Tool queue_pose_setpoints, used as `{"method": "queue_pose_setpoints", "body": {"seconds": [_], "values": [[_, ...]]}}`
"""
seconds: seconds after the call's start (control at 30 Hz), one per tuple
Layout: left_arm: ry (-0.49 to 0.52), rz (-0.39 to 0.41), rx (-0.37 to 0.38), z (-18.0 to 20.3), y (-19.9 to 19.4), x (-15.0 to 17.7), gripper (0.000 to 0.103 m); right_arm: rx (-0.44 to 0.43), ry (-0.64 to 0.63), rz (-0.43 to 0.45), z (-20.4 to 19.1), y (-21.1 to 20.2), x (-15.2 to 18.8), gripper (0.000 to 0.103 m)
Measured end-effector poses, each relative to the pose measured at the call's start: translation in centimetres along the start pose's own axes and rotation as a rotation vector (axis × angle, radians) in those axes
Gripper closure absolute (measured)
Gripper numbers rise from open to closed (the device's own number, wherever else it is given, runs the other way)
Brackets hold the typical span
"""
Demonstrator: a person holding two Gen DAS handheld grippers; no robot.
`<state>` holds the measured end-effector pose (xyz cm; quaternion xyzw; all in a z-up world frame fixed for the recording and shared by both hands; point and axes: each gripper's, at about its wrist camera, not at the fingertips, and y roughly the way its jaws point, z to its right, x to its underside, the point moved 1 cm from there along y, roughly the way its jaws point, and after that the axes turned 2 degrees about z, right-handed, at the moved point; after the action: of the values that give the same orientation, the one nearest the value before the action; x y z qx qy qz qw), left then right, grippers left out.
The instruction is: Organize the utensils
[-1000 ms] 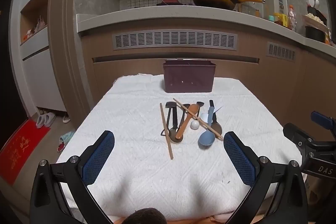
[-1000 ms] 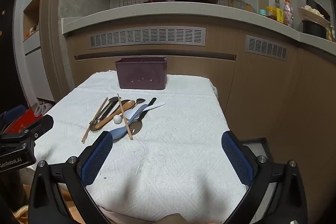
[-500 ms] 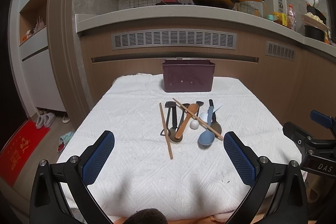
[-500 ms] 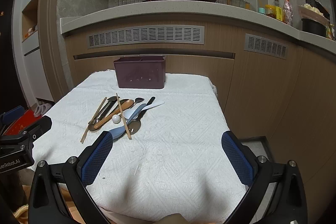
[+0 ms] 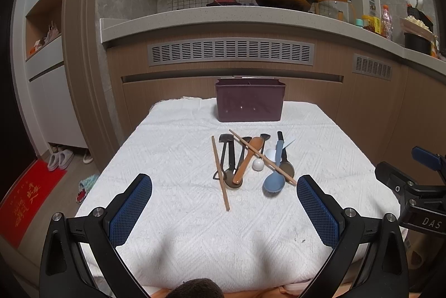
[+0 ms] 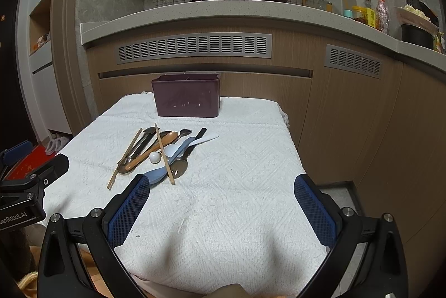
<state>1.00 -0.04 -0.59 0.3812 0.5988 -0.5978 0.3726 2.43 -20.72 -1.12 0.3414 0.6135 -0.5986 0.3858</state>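
While both tools hung above the near edge of the white cloth, nothing was in either grip. Left gripper had its jaws wide apart, and so did the right gripper. From the left camera the pile of utensils lay at twelve o'clock, mid-cloth: a blue spoon at the near right, a wooden spoon in the middle, one chopstick along the left side and another chopstick slanting across the heap. Behind it, farther toward twelve, stood the dark purple bin at the far edge. From the right camera the pile sat at about eleven o'clock.
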Motion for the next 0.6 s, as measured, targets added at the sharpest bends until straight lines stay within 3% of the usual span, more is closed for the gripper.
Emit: {"method": "queue_pose_setpoints", "body": {"seconds": [0.6], "values": [[0.0,-0.002,-0.001,0.05,0.11,0.12,0.0,-0.003,0.0,-0.004,-0.01,-0.01,0.08,0.0]]}}
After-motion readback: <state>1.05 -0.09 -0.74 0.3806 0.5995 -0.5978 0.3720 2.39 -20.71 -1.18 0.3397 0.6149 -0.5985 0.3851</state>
